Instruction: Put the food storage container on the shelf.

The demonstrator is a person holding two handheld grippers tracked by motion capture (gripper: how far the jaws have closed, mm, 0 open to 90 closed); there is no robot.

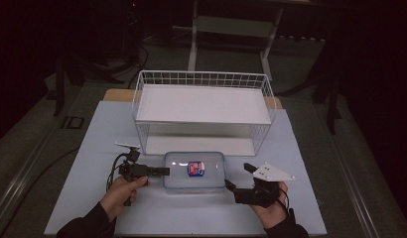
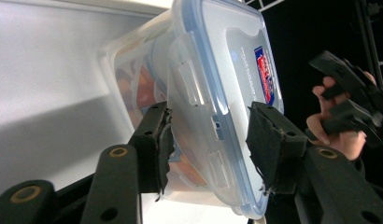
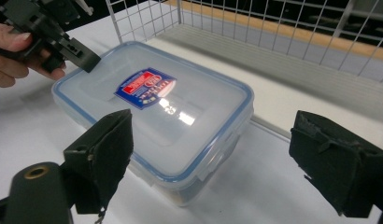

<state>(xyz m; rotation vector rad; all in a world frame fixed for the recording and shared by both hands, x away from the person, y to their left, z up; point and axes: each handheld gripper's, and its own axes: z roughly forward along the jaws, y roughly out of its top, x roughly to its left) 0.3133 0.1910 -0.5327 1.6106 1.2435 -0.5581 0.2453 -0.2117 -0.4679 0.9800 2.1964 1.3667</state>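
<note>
A clear plastic container (image 1: pixel 211 173) with a blue-rimmed lid and a red and blue label lies on the white table, just in front of the wire basket. My left gripper (image 1: pixel 164 171) comes in level at its left end. In the left gripper view the container (image 2: pixel 217 60) sits between the jaws of my left gripper (image 2: pixel 208 135), one pad against the body and the other against the lid's rim. My right gripper (image 1: pixel 237 176) stands open at the right end, apart from the container (image 3: pixel 152 112). In the right gripper view the jaws of my right gripper (image 3: pixel 210 140) spread wide with the near corner between them, untouched.
A white wire basket (image 1: pixel 201 79) with a white shelf board stands behind the container, its open front facing me. The white table (image 1: pixel 92 148) has bare room left and right of the hands. Dark floor and a table frame lie beyond.
</note>
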